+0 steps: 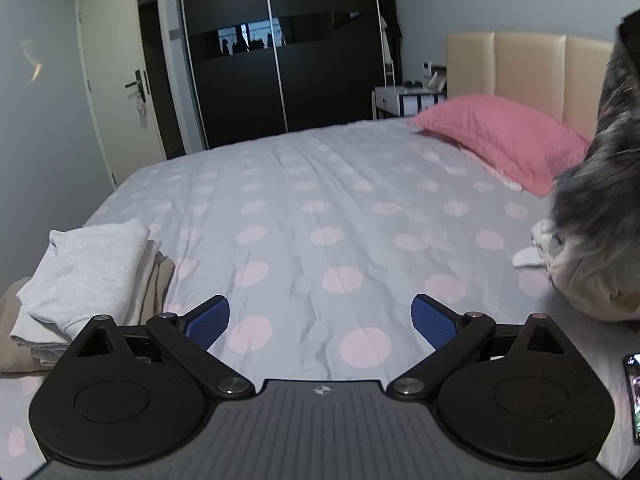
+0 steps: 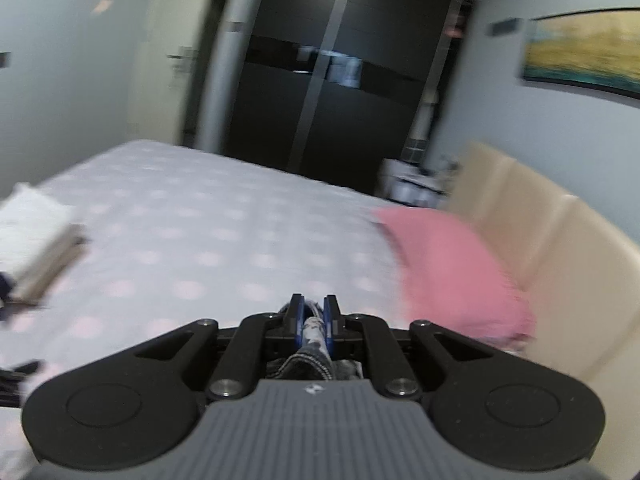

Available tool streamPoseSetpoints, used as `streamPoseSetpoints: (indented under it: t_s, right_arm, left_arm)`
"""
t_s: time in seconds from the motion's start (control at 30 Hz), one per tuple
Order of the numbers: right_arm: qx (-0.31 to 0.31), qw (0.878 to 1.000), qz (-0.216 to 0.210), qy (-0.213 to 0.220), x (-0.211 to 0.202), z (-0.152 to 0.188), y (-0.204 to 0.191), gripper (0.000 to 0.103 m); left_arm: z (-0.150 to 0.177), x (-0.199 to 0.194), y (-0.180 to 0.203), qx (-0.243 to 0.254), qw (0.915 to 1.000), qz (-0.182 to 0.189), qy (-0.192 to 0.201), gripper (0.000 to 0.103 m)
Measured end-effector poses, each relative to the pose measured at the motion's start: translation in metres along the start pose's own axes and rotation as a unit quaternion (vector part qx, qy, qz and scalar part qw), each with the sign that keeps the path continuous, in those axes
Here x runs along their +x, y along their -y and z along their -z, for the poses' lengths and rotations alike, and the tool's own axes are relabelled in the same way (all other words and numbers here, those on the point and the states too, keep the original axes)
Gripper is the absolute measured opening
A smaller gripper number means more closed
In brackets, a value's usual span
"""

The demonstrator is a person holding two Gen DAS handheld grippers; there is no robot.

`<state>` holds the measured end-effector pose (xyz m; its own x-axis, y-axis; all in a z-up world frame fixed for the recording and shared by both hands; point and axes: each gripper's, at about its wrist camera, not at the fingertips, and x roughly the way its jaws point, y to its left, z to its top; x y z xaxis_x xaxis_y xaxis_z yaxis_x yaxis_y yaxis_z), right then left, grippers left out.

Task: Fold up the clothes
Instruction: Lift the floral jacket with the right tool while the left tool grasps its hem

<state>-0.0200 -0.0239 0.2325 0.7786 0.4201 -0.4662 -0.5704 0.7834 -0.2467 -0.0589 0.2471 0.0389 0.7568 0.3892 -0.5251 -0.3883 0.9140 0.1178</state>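
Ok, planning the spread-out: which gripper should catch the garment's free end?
Left. The left gripper is open and holds nothing; the right gripper is shut on the dark garment.

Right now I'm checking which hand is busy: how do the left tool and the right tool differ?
The left tool is open, its blue pads wide apart and nothing between them; the right tool is shut on grey patterned cloth. The left one hangs over the bare spotted sheet. Both share black arms and blue pads.
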Motion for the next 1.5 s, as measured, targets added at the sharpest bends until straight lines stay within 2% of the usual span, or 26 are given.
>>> streamPoseSetpoints:
  t_s: [0.1, 0.17, 0.27, 0.4, 0.53, 0.57, 0.6, 0.63, 0.7, 0.87, 0.97, 1.2, 1.33, 1.5]
  right_arm:
    - [0.001, 0.998, -0.064, 0.0, 0.01, 0.0, -0.049, 0.011]
    - [0.002, 0.994, -0.108, -0.015, 0.019, 0.007, -0.082, 0.012]
    - [-0.002, 0.988, -0.151, -0.045, 0.035, 0.025, -0.128, 0.012]
    - [0.003, 0.977, -0.187, -0.099, 0.057, 0.07, -0.159, 0.012]
    - [0.014, 0.962, -0.226, -0.153, 0.074, 0.11, -0.17, 0.015]
    - [0.017, 0.957, -0.238, -0.163, 0.076, 0.117, -0.172, 0.02]
    - [0.018, 0.954, -0.246, -0.169, 0.076, 0.123, -0.171, 0.034]
    - [0.018, 0.953, -0.25, -0.171, 0.074, 0.128, -0.17, 0.04]
    - [0.015, 0.95, -0.258, -0.173, 0.07, 0.139, -0.167, 0.042]
    - [0.029, 0.954, -0.234, -0.185, 0.085, 0.166, -0.143, 0.046]
    - [0.043, 0.955, -0.211, -0.203, 0.098, 0.184, -0.123, 0.048]
    - [0.096, 0.947, -0.152, -0.264, 0.142, 0.236, -0.074, 0.053]
    - [0.146, 0.929, -0.141, -0.309, 0.173, 0.268, -0.059, 0.054]
    - [0.187, 0.9, -0.158, -0.361, 0.195, 0.309, -0.065, 0.067]
  left_arm:
    - [-0.001, -0.011, -0.01, -0.01, 0.9998, -0.007, 0.013, 0.099]
    - [0.001, -0.016, -0.019, -0.019, 0.9997, -0.011, 0.015, 0.099]
    - [0.006, -0.019, -0.031, -0.029, 0.9994, -0.018, 0.009, 0.099]
    - [0.014, -0.021, -0.045, -0.04, 0.9989, -0.024, -0.003, 0.099]
    - [0.023, -0.022, -0.051, -0.048, 0.9984, -0.018, -0.023, 0.099]
    - [0.026, -0.023, -0.051, -0.05, 0.9982, -0.015, -0.028, 0.099]
    - [0.029, -0.022, -0.051, -0.051, 0.998, -0.011, -0.034, 0.099]
    - [0.031, -0.021, -0.049, -0.051, 0.9978, -0.007, -0.041, 0.099]
    - [0.037, -0.02, -0.045, -0.046, 0.9976, -0.003, -0.052, 0.099]
    - [0.051, -0.013, -0.026, -0.01, 0.9971, 0.001, -0.076, 0.099]
    - [0.061, -0.005, -0.019, -0.005, 0.9954, 0.01, -0.095, 0.099]
    - [0.09, 0.031, -0.01, -0.018, 0.9834, 0.043, -0.176, 0.099]
    - [0.107, 0.049, -0.006, -0.026, 0.9736, 0.057, -0.219, 0.099]
    - [0.118, 0.064, 0.001, -0.025, 0.966, 0.071, -0.247, 0.099]
